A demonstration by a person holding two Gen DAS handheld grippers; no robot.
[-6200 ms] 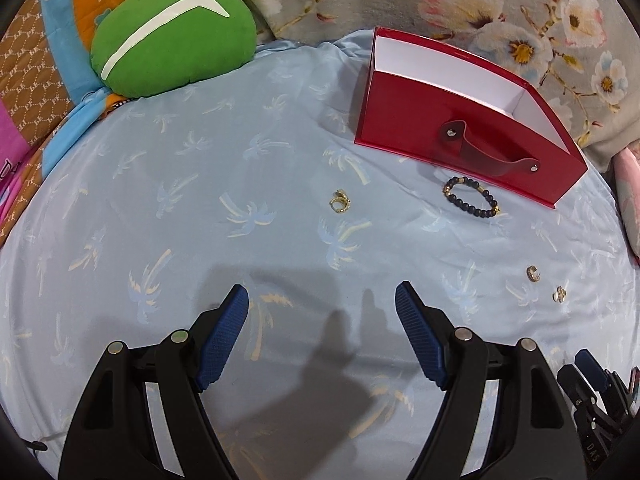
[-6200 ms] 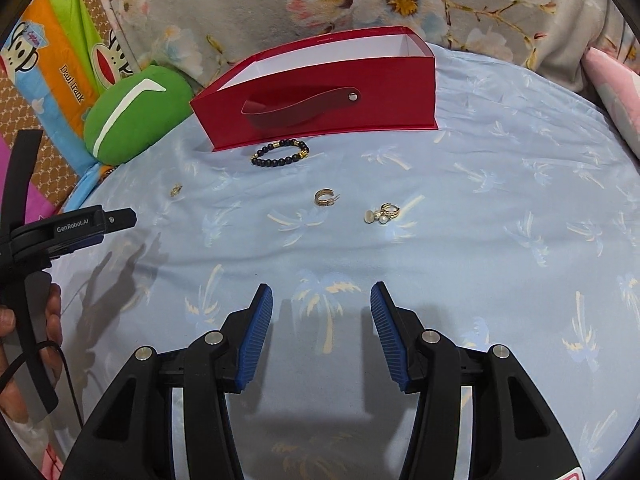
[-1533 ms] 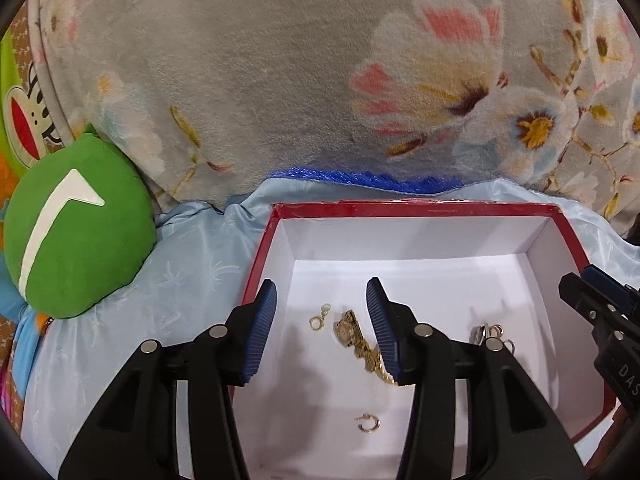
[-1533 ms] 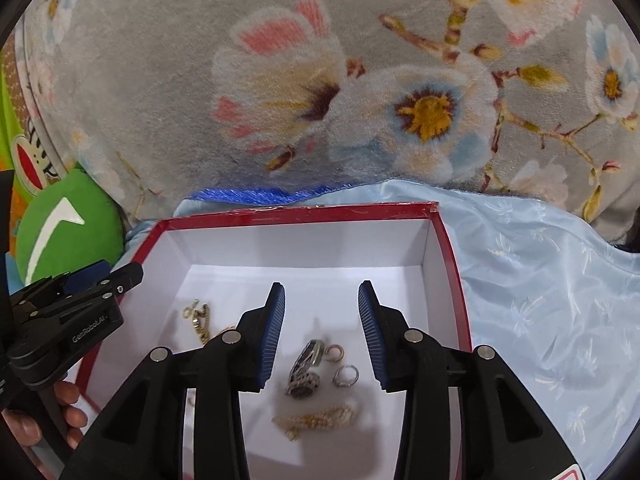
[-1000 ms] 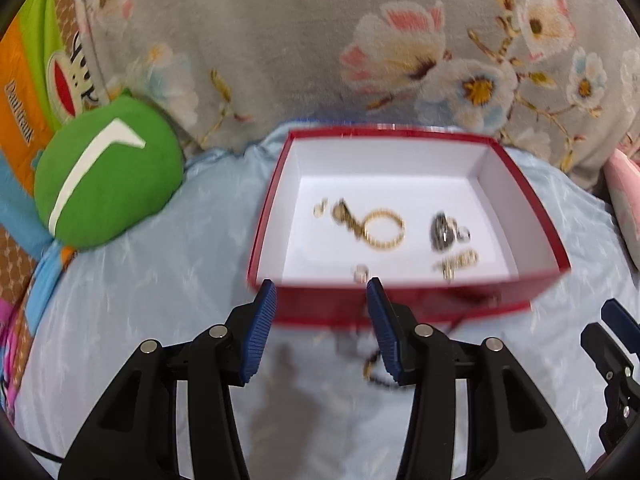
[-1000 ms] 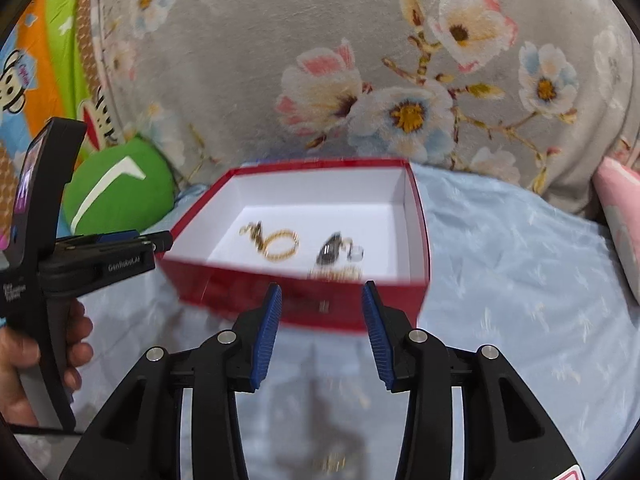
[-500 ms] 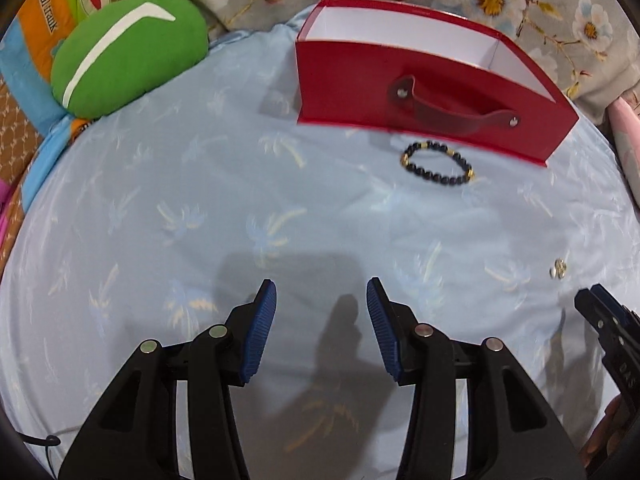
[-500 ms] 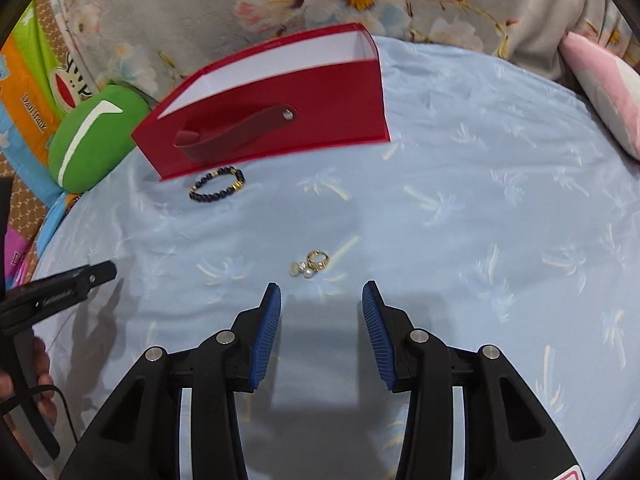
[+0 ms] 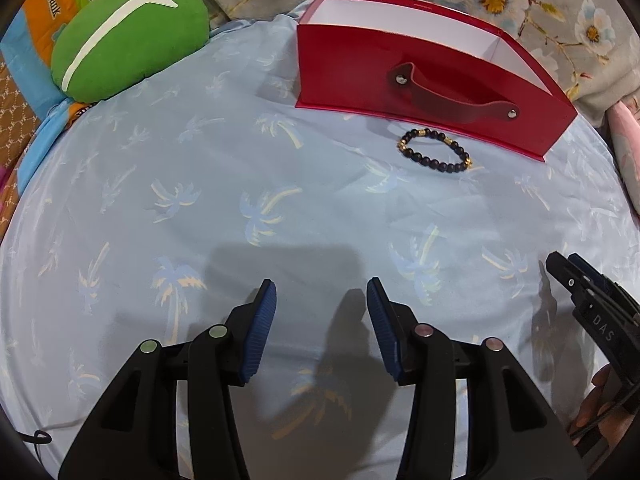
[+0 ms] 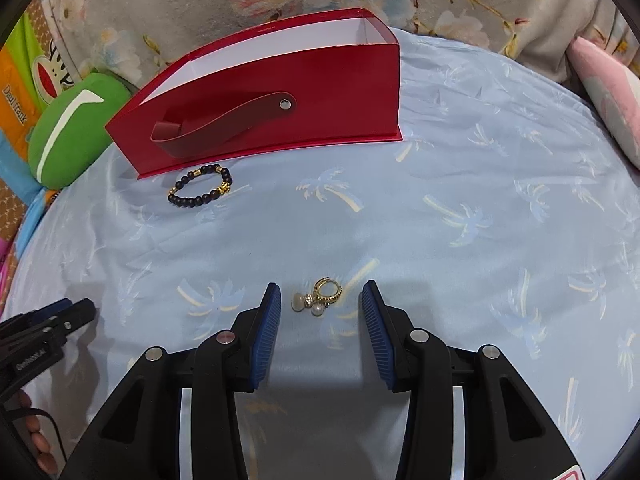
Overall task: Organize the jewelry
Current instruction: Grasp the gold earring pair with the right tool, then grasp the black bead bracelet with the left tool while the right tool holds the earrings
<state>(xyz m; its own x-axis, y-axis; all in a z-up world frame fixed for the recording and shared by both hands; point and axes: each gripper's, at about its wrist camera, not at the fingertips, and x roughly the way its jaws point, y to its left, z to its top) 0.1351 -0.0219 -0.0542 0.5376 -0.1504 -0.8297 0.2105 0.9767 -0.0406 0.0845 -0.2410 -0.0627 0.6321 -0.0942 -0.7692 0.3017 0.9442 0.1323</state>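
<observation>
Closing right gripper (image 10: 320,312) round tiny gold earring (image 10: 322,298), not pinching yet. You judged it light, slippery; pinch gold hoop. Left gripper (image 9: 320,320) half open, empty.

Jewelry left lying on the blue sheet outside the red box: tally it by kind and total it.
Beaded bracelet: 1
Gold pearl earring cluster: 1
Total: 2, both on the sheet outside the red box

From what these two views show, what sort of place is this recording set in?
Most likely a bed in a home: a light blue palm-print sheet, a floral blanket bunched behind the red box, and a green cushion.
</observation>
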